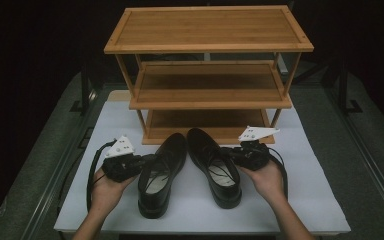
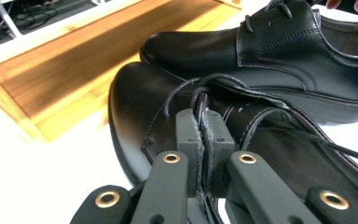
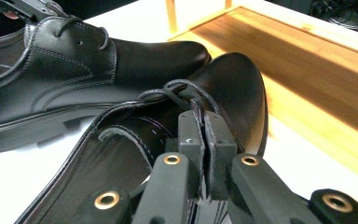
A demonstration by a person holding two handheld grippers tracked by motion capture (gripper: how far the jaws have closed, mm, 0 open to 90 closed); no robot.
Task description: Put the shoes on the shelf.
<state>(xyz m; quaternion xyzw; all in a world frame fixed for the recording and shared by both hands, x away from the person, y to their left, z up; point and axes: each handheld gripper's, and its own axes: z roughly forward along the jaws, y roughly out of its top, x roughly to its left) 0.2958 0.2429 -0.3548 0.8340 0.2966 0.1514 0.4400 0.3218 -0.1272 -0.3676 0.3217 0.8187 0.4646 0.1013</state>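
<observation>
Nearest, on the white bench (image 1: 300, 200), the left gripper (image 1: 139, 163) has its fingers (image 2: 188, 135) clamped on the side wall of the left black leather lace-up shoe (image 1: 161, 172); just beside it lies the right black leather lace-up shoe (image 1: 215, 165), its side wall pinched by the right gripper (image 1: 234, 153); behind stands a three-tier bamboo shoe rack (image 1: 207, 30).

A white table (image 1: 300, 200) carries a wooden shoe rack (image 1: 207, 45) and two black shoes (image 1: 160, 175) side by side

You'll find no readable text, label, brand, number or sign anywhere here: not on either shoe, the rack, the table or the grippers.
</observation>
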